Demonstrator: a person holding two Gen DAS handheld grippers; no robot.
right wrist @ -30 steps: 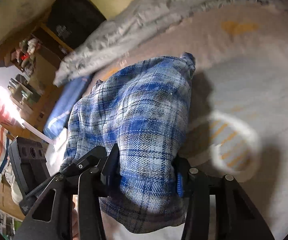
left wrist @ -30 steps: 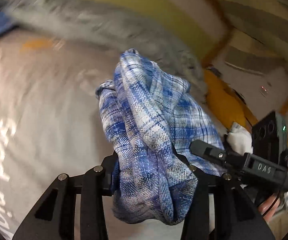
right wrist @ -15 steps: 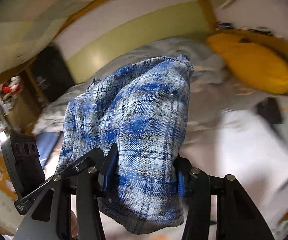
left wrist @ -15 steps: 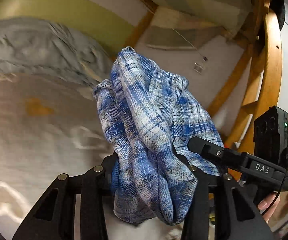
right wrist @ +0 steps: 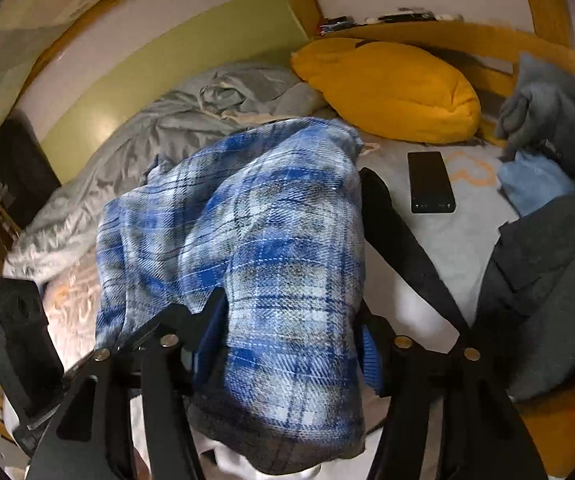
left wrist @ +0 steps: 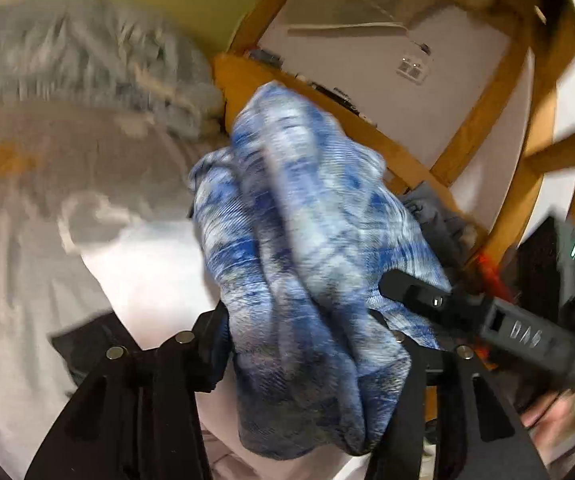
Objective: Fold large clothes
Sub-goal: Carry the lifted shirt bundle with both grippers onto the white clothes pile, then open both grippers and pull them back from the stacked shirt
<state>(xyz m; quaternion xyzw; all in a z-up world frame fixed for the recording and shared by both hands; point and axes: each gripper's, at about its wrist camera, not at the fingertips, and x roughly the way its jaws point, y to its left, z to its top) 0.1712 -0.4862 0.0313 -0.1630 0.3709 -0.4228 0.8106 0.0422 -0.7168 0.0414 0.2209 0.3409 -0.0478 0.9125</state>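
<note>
A blue and white plaid shirt [left wrist: 307, 264] is bunched up and held in the air between both grippers above the bed. My left gripper [left wrist: 303, 332] is shut on one part of the shirt, which drapes over its jaws. My right gripper [right wrist: 287, 336] is shut on another part of the plaid shirt [right wrist: 255, 240], which hangs down over its jaws. The right gripper also shows at the right of the left wrist view [left wrist: 483, 316]. The left gripper's body shows at the lower left of the right wrist view [right wrist: 11, 344].
A light bed sheet [right wrist: 459, 240] lies below. A grey duvet [right wrist: 175, 120] is crumpled at the back, a yellow pillow [right wrist: 391, 84] beside it. A black phone [right wrist: 430, 182], a light blue cloth [right wrist: 535, 184] and dark grey clothes [right wrist: 547, 292] lie to the right. A wooden bed frame [left wrist: 487, 112] stands behind.
Both grippers have swung with the shirt toward the head of the bed. The pillow, phone and grey clothes have come into the right wrist view. The hold on the shirt is unchanged.
</note>
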